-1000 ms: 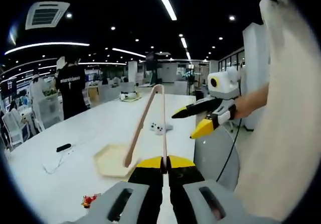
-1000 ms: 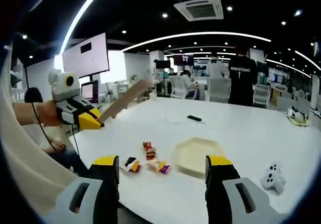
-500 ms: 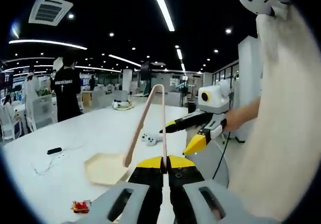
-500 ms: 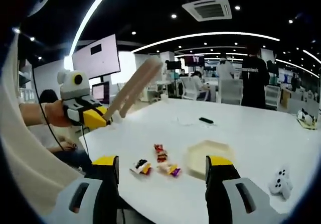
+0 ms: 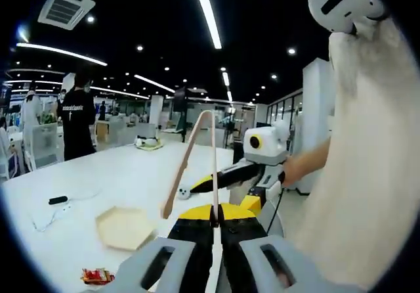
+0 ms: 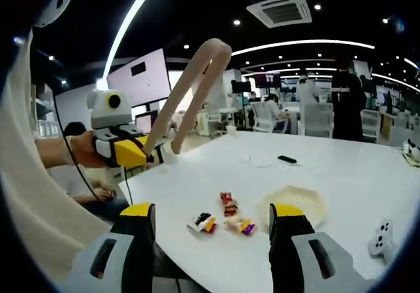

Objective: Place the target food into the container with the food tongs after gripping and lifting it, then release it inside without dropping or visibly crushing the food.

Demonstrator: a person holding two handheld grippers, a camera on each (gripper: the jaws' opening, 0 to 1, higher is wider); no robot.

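My left gripper (image 5: 213, 213) is shut on the two leg ends of beige food tongs (image 5: 197, 150), whose joined bend points up, above the table. In the right gripper view that gripper (image 6: 140, 154) stands at the left with the tongs (image 6: 190, 86) slanting up from it. My right gripper (image 6: 211, 211) is open with nothing between its jaws; it reaches in from the right (image 5: 222, 194), close behind the tongs. Several wrapped snacks (image 6: 224, 217) lie on the white table (image 6: 328, 168), seen again at the bottom left (image 5: 97, 276). A beige hexagonal container (image 6: 296, 201) (image 5: 123, 227) sits beside them.
A white game controller (image 6: 382, 236) (image 5: 184, 192) lies near the table's edge. Farther off lie a dark phone (image 6: 287, 159) (image 5: 58, 200) and a thin cable. A person in black (image 6: 348, 102) (image 5: 76, 122) stands beyond the table. My cream sleeve (image 5: 367, 175) fills the right.
The left gripper has tilted the tongs more upright in the right gripper view. The right gripper has come closer to the tongs. Both cameras have swung, shifting the table in view.
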